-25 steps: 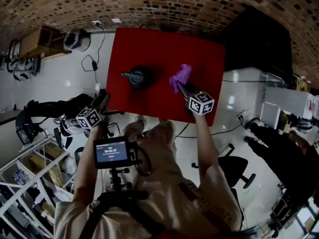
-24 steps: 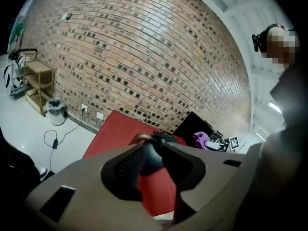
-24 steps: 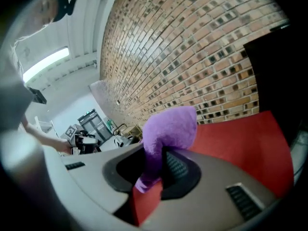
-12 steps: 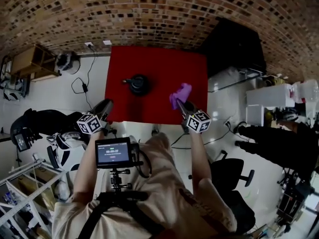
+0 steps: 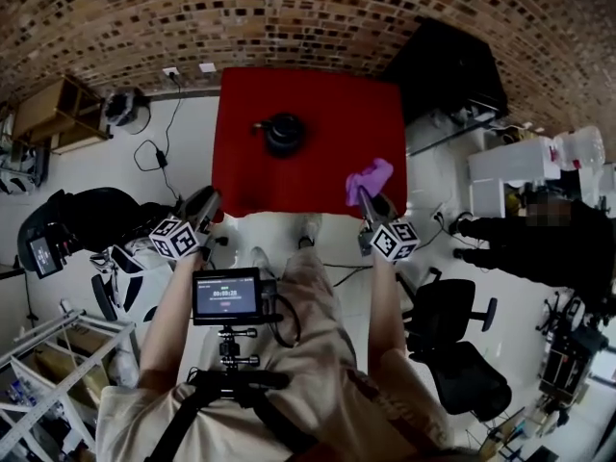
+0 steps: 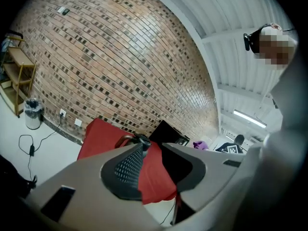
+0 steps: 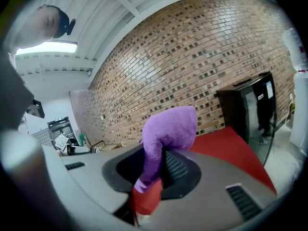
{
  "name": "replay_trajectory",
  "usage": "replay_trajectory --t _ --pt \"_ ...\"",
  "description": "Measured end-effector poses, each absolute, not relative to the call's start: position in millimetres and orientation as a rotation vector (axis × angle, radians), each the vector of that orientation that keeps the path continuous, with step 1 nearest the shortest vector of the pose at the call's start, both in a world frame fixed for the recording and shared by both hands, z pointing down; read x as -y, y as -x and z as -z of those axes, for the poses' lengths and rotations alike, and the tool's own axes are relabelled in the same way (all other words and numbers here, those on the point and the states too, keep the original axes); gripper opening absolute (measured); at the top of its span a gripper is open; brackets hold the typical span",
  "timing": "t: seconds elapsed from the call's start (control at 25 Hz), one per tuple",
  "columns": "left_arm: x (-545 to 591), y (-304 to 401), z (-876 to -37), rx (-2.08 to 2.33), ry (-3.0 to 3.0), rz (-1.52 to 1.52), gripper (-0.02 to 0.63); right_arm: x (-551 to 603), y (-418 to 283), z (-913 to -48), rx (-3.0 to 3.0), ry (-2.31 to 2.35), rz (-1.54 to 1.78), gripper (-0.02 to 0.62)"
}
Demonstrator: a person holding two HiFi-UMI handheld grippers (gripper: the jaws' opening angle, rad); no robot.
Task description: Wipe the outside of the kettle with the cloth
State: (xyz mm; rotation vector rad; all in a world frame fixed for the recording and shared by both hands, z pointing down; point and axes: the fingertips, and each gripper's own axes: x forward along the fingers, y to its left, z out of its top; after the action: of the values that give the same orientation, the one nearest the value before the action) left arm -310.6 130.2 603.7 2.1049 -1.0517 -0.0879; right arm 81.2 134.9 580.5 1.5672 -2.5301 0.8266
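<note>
Judging by the layout, your wiping is all ahead: left hand-held gripper (image 5: 199, 208) open and empty, kettle (image 5: 285, 133) alone on the surface (image 5: 318, 166), right hand-held gripper (image 5: 367, 198) clamping the cloth (image 5: 372, 178), well apart from it.

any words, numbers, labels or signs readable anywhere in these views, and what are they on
No text can be read for certain.
Small monitor on the chest rig: a row of light digits like a timer, too small to read.
Left marker cube and right marker cube: black and white square patterns, no letters.
Kettle, red table, brick wall: no lettering visible.
</note>
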Motion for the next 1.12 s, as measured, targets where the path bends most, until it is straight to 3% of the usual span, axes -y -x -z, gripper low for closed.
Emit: replay_trajectory --t 0.24,0.56,0.68,0.84,1.0,1.12 --pt "-149 312 -616 1.040 -2.109 0.051 0.123 -170 -74 -582 2.538 -1.594 -0.847 0.097" --pt "-76 292 -629 1.024 -2.188 -0.166 0.123 -142 -61 -583 2.539 -1.525 -0.803 0.097" --pt "-37 276 -654 1.025 -2.253 -0.390 0.124 -129 -66 -606 2.534 -1.500 -0.891 0.097" --pt "24 247 -711 0.945 -2.297 -0.801 0.225 -105 -65 -616 2.525 -1.414 -0.892 0.097" --pt "58 232 -770 0.807 -2.314 -1.221 0.238 -98 -64 -619 2.526 -1.388 -0.912 0.097" --pt "80 224 -785 0.770 -2.319 -1.334 0.239 -101 -67 -623 2.521 -1.381 -0.939 0.097"
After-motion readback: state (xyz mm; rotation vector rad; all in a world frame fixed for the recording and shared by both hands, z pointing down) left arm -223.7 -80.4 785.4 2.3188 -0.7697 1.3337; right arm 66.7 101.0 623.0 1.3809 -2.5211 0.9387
